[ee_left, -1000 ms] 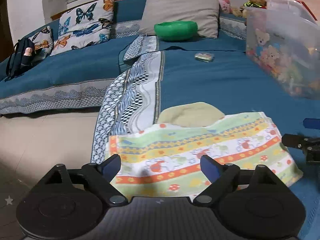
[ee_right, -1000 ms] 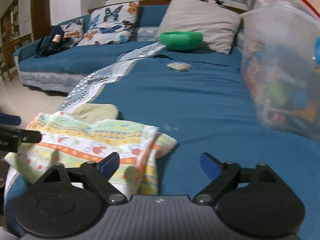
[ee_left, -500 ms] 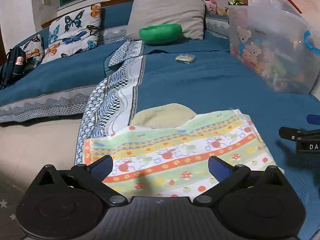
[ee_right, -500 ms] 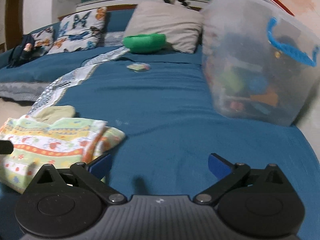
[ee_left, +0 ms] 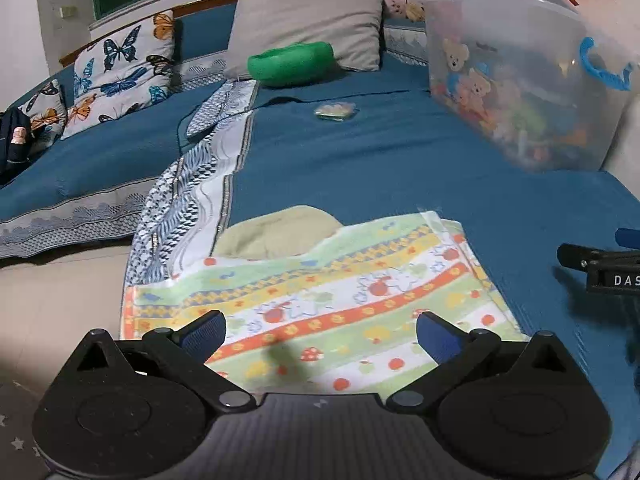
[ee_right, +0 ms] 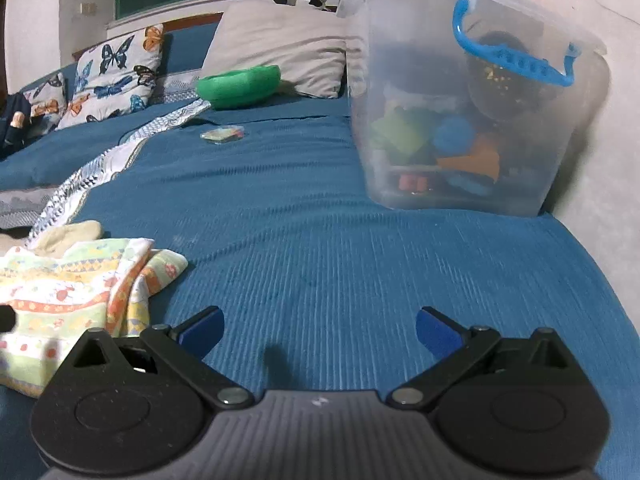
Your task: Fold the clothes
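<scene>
A folded, striped cloth with ladybird and mushroom prints lies flat on the blue bed cover, partly over a beige cloth. My left gripper is open and empty, hovering just above the striped cloth's near edge. My right gripper is open and empty over bare blue cover, to the right of the striped cloth. The right gripper's finger shows at the right edge of the left wrist view.
A clear plastic bin of toys with a blue handle stands at the right against the wall. A green bowl-shaped item, a grey pillow, butterfly cushions and a small packet lie farther back. The bed's left edge drops to the floor.
Both grippers have drawn back and swung right. The right gripper has moved off the striped cloth's right edge to bare cover; the cloth lies still.
</scene>
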Available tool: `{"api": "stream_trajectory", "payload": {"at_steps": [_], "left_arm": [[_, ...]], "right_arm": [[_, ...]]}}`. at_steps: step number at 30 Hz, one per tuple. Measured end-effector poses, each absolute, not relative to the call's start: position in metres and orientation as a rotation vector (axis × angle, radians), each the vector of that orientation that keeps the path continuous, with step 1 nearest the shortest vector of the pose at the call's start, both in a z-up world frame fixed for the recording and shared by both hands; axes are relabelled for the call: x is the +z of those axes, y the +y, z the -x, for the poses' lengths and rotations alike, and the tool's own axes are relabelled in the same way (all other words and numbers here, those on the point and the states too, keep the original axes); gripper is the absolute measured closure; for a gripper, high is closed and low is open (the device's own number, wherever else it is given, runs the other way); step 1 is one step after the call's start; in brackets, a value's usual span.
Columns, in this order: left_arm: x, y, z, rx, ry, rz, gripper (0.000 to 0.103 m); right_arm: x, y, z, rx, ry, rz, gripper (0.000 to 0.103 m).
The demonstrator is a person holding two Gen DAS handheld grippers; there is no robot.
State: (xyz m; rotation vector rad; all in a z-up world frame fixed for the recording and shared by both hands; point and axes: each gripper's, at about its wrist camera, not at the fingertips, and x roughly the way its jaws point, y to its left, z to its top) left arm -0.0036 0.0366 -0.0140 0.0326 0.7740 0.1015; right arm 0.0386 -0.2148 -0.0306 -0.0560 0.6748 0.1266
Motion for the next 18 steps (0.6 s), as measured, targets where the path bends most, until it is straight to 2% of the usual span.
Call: {"api": "stream_trajectory", "payload": {"at_steps": [18], "left_arm": [[-0.008,0.035,0.027,0.162,0.791,-0.022,0.000]], "right_arm": [[-0.008,-0.168,0.011,0.313,0.693,0.099,0.000]]}}
